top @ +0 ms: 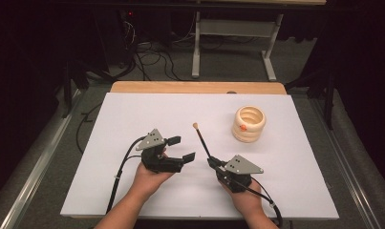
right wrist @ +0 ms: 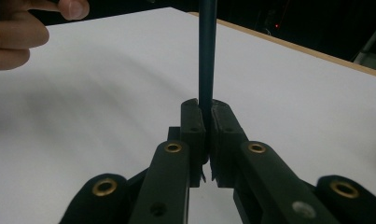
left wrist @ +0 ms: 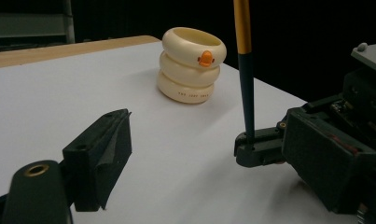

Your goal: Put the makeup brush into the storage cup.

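stick (top: 202, 139), thin and dark with a yellow upper part and a small tan knob at its tip, rises from the right gripper (top: 213, 162), whose jaws are clenched on its lower end just above the board; in the right gripper view the dark shaft (right wrist: 207, 56) stands squeezed between the two pads. cup (top: 249, 124), cream, built of three stacked rings with a small orange mark, sits well apart toward the far right. board (top: 133, 119) is white and flat on a wooden table (top: 195, 87); beyond lie grey floor, cables and a pale table frame in a dark room. left gripper (top: 181, 148) hangs released beside the stick, nothing between its jaws, held in a hand (top: 149, 176) coming from the near edge.
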A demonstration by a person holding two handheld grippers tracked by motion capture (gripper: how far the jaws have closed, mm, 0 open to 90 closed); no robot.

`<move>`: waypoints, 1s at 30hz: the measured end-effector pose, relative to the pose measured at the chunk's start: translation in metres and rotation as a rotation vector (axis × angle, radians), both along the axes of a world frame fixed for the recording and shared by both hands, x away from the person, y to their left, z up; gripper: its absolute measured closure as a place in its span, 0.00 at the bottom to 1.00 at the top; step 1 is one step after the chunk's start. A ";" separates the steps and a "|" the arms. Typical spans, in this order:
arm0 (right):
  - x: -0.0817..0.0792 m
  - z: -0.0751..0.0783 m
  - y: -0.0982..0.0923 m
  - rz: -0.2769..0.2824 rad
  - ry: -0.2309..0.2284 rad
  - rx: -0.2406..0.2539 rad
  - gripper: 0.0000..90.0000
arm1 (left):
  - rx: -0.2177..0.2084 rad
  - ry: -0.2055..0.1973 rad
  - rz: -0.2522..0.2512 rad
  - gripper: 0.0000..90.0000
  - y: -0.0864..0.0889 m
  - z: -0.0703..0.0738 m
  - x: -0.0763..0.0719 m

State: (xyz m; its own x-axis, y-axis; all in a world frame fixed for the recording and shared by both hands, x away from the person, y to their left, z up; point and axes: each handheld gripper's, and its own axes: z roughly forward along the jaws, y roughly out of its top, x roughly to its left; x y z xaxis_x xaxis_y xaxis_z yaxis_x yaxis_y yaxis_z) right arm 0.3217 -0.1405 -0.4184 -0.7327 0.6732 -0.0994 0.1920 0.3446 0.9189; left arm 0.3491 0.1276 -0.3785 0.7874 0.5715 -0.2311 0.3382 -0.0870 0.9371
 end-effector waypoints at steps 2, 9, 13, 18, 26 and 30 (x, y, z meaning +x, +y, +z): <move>0.000 0.000 0.000 0.000 0.004 0.001 0.97 | -0.004 -0.002 0.002 0.19 -0.002 0.001 0.000; 0.000 -0.002 0.005 0.006 0.008 0.000 0.97 | -0.041 0.013 -0.006 0.23 -0.004 0.004 0.003; -0.001 -0.003 0.010 0.018 0.011 0.000 0.97 | -0.066 0.009 -0.022 0.31 -0.004 0.007 0.004; -0.002 -0.003 0.012 0.018 0.008 -0.015 0.97 | -0.092 0.020 -0.049 0.40 -0.006 0.009 0.010; -0.002 -0.005 0.013 0.026 0.008 -0.018 0.97 | -0.126 0.016 -0.072 0.53 -0.007 0.010 0.007; -0.003 -0.005 0.014 0.029 0.005 -0.027 0.97 | -0.127 0.032 -0.078 0.57 -0.007 0.010 0.007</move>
State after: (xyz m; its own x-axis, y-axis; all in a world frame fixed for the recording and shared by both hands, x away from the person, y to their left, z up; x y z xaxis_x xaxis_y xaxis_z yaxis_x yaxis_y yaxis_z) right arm 0.3186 -0.1260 -0.4233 -0.7522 0.6490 -0.1141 0.1858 0.3750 0.9082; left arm 0.3564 0.1203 -0.3689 0.8192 0.4738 -0.3231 0.3645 0.0048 0.9312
